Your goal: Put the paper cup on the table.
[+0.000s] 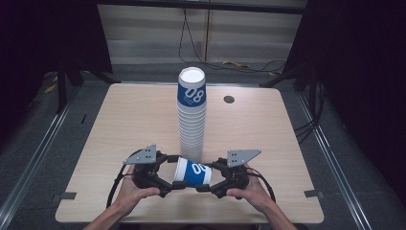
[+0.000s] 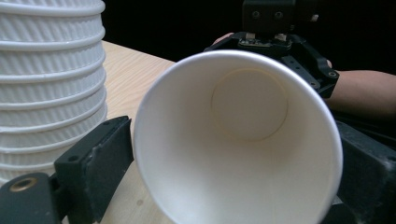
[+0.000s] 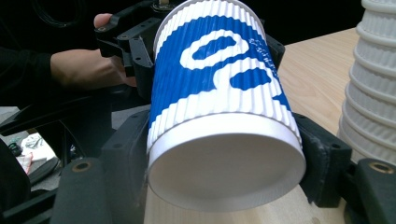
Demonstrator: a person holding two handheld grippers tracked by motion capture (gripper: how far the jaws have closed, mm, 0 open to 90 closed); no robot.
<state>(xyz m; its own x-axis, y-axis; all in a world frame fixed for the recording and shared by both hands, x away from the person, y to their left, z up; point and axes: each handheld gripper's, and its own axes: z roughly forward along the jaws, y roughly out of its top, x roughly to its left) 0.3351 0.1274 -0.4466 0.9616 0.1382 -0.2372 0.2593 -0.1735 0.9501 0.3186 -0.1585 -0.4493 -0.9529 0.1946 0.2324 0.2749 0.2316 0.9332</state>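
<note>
A blue-and-white ribbed paper cup [image 1: 193, 172] lies on its side just above the table's near part, held between both grippers. My left gripper [image 1: 175, 172] is shut on its rim end; in the left gripper view the cup's white mouth [image 2: 243, 140] faces the camera with a jaw pressed on each side. My right gripper [image 1: 208, 176] is shut on the base end, and the right gripper view has the cup's bottom [image 3: 224, 163] clamped between the two black jaws. A tall stack of the same cups [image 1: 192, 120] stands upright right behind the held cup.
The wooden table [image 1: 134, 120] has a round cable hole [image 1: 229, 99] at the back right. The stack [image 2: 46, 84] rises close on the left in the left gripper view, and the stack [image 3: 373, 84] sits on the right in the right gripper view. Cables lie on the floor beyond.
</note>
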